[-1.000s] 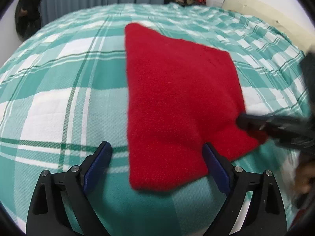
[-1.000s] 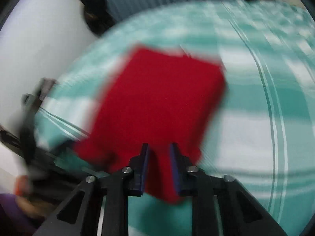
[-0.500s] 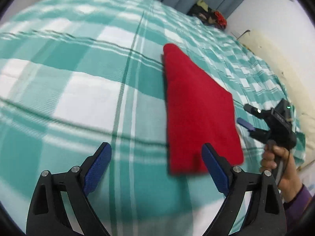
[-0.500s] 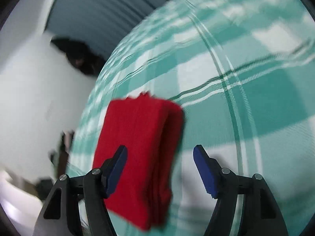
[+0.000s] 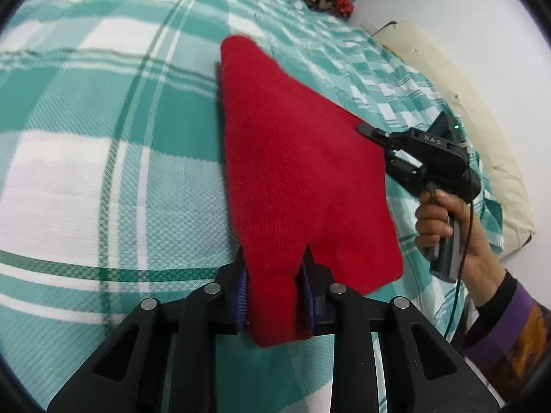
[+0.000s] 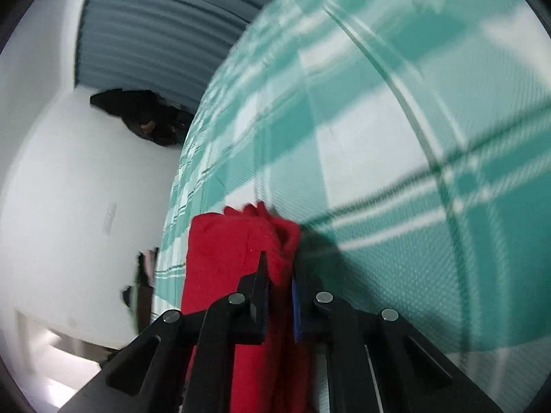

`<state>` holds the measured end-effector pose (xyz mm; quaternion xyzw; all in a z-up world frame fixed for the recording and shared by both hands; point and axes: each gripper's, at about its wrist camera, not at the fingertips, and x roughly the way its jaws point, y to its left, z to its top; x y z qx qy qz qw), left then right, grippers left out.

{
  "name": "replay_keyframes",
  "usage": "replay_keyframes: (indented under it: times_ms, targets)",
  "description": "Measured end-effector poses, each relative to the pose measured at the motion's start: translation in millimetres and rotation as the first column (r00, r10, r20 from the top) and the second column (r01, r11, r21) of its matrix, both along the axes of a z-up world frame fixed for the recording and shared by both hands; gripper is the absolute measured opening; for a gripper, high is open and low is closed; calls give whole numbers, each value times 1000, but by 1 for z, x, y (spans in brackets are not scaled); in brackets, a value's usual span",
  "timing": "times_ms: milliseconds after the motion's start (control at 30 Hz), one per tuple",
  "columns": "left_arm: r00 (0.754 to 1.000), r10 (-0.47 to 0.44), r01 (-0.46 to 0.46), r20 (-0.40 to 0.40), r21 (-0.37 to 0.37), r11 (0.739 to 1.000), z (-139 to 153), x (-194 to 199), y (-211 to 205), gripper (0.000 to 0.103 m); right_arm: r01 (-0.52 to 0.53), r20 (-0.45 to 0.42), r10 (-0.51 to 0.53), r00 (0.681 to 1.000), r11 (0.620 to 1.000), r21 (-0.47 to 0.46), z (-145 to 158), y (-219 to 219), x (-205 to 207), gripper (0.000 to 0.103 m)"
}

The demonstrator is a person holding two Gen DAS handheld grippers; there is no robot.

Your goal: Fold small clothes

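Fingers (image 5: 242, 287) of the left gripper (image 5: 275, 292) pinch the near corner of the red cloth (image 5: 292, 158); the cloth covers the pads' inner faces. The right gripper (image 6: 279, 296) is likewise closed on a bunched edge of the cloth (image 6: 241, 251), its fingers (image 6: 256, 285) narrow, though motion blur softens that view. In the left view the right gripper (image 5: 375, 136) bites the cloth's right edge, its lower finger hidden behind the fabric. The cloth lies folded on the checked bed (image 5: 103, 137), stretching far from the near corner. A hand (image 5: 444, 216) grips the handle. A pillow (image 5: 482, 130) lies at the right, partly cut off.
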<state>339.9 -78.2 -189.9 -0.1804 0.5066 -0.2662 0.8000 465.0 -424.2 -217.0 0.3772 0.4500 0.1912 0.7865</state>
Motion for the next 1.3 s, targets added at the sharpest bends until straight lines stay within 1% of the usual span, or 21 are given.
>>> replay_keyframes:
  times_ms: [33,167,367,400,433,467,500,533,567,600,667,733,800,833,900,1033,1100,1167,1200,1267,1300]
  targets:
    - [1000,1,-1,18,13,1000,6,-2,0,24,-23,43,25,999,998,-52,16,7,-1,10]
    - [997,26,-28,67,28,999,30,-9,13,24,-73,132,90,987,988,-133,52,28,-1,10]
    - [982,77,-83,171,26,996,79,-15,41,24,-117,252,154,955,981,-156,105,61,-7,10]
    - [981,80,-86,176,25,996,80,-16,45,24,-121,267,162,950,979,-162,112,65,-9,10]
    - [981,87,-92,176,24,995,81,-13,46,28,-120,274,162,948,980,-161,115,69,-7,10]
    - [983,114,-120,145,33,992,76,-6,50,33,-110,270,150,951,981,-157,115,72,-3,11]
    - [984,137,-143,113,50,988,67,-2,54,51,-98,256,137,957,982,-158,113,73,0,14]
    - [982,179,-184,54,112,976,49,8,56,72,-61,208,101,973,980,-189,103,76,7,30]
    - [977,211,-214,34,168,962,37,9,60,75,-33,162,76,984,967,-252,96,78,12,70]
    - [969,247,-245,24,254,936,22,8,64,73,-11,133,55,990,950,-311,92,78,11,86]
    - [967,254,-249,29,335,909,12,-5,67,72,47,96,-4,995,894,-445,81,72,-2,89]
    - [966,247,-258,78,369,893,14,-33,71,79,51,88,-10,996,874,-483,76,65,-24,89]
    - [965,216,-260,149,446,856,21,-66,67,88,56,76,-17,997,842,-537,71,58,-62,90]
    - [962,192,-266,195,496,826,25,-89,62,94,54,71,-17,997,825,-562,68,56,-80,91]
    - [957,154,-269,244,558,785,30,-121,53,98,46,58,-14,998,794,-607,60,57,-130,91]
    - [967,98,-230,236,633,739,34,-168,36,99,25,4,-30,1000,783,-621,47,67,-223,92]
    - [969,69,-213,239,654,726,42,-191,26,99,17,-8,-28,1000,777,-630,48,81,-266,92]
    - [964,71,-228,257,659,716,54,-214,22,99,17,-6,-27,1000,768,-640,52,95,-308,94]
    - [959,81,-250,272,673,696,62,-224,20,99,14,-5,-23,1000,764,-645,56,102,-331,94]
    - [944,69,-284,323,687,668,75,-241,17,99,-3,-9,-4,1000,749,-663,63,113,-355,94]
    - [937,59,-294,344,687,664,82,-246,16,99,-15,-11,9,1000,736,-677,66,117,-364,94]
